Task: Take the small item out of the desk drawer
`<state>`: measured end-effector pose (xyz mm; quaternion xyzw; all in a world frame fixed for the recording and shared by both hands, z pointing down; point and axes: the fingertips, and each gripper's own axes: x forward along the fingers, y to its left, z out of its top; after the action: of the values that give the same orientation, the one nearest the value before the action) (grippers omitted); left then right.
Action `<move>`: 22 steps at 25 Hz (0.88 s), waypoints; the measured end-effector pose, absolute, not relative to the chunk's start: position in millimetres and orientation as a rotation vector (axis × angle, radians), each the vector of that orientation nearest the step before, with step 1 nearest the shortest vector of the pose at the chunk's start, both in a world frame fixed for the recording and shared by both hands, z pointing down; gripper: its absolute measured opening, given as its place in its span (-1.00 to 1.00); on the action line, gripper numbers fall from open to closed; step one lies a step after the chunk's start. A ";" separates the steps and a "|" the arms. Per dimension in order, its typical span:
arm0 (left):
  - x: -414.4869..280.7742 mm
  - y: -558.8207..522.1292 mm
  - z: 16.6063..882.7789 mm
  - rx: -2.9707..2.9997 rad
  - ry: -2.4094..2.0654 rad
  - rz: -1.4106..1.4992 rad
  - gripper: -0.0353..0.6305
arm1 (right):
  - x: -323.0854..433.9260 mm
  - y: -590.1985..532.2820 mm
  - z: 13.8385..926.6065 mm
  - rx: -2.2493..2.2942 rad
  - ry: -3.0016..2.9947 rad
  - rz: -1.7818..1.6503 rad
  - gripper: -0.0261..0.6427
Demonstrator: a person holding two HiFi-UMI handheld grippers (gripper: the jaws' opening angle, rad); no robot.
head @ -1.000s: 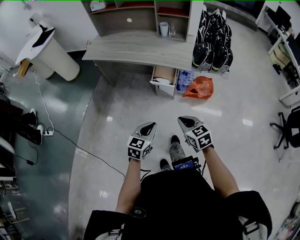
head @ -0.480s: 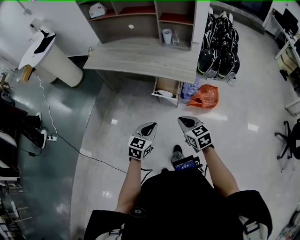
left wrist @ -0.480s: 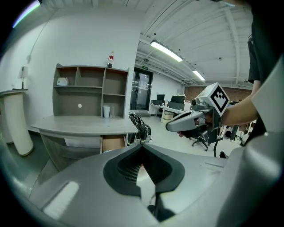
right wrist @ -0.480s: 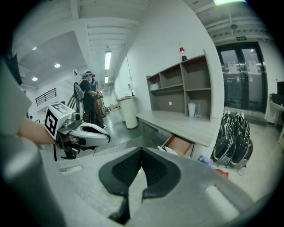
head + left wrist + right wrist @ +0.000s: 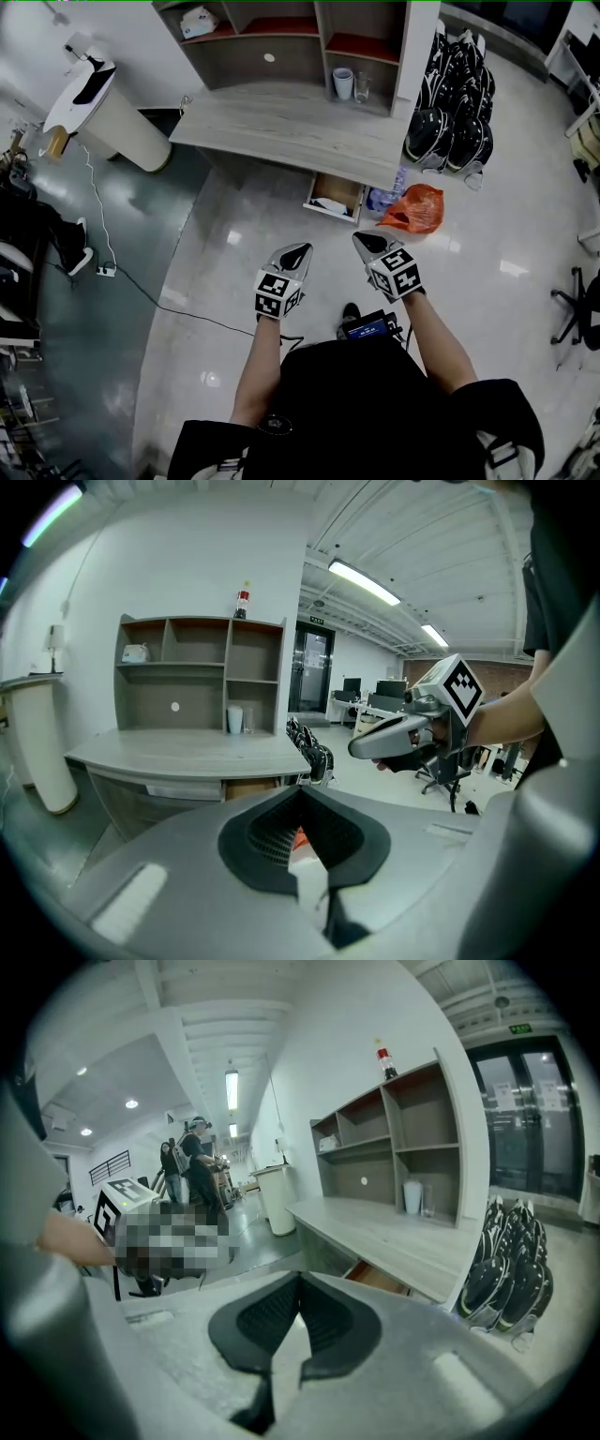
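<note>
1. Your left hand-held gripper (image 5: 301,249): jaws pressed together at the tips, nothing between them; it hangs over the floor (image 5: 234,281) at frame centre in the head view.
2. Your right hand-held gripper (image 5: 362,238): jaws also closed tip to tip, and empty; it sits just right of the left one, not touching it.
3. The drawer (image 5: 335,199) is open under the front edge of the bench (image 5: 281,117), upper centre of the frame; it's well apart from both grippers.
4. A pale object (image 5: 328,204) lies in the drawer; it's too small to tell if that's the small item.
5. An orange bag (image 5: 412,208) lies on the floor just right of the drawer.
6. Black helmet-like items (image 5: 455,103) are heaped at upper right, beside the bench's right end.
7. A shelf unit (image 5: 281,37) stands on the bench; a white cup (image 5: 343,82) and a clear glass (image 5: 362,88) stand side by side in its lower right compartment.
8. A white bin (image 5: 108,112) is at upper left; a cable (image 5: 141,281) runs across the floor at left.
</note>
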<state>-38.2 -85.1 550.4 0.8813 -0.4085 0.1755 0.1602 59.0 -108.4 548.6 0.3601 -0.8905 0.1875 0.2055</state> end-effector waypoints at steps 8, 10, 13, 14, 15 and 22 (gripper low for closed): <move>-20.9 -101.5 554.8 2.505 -1.176 0.541 -0.89 | 63.5 -132.6 555.9 0.946 -2.500 0.542 -0.91; -22.4 -105.0 557.5 2.493 -1.184 0.542 -0.89 | 63.3 -136.2 558.6 0.937 -2.498 0.548 -0.91; -24.0 -110.0 562.2 2.480 -1.185 0.539 -0.89 | 63.2 -142.1 562.8 0.929 -2.491 0.556 -0.91; -24.6 -111.7 564.3 2.478 -1.183 0.541 -0.89 | 63.0 -144.0 564.2 0.929 -2.488 0.557 -0.91; -25.8 -113.3 566.8 2.477 -1.181 0.544 -0.89 | 62.6 -145.8 565.7 0.930 -2.485 0.557 -0.91; -36.0 -134.8 570.8 2.480 -1.150 0.531 -0.89 | 55.0 -162.9 567.5 0.953 -2.461 0.558 -0.91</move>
<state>-36.0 -134.8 570.8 0.8765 -0.4063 0.1875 0.1774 55.0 -162.9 567.5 0.3446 -0.8899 0.2018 0.2205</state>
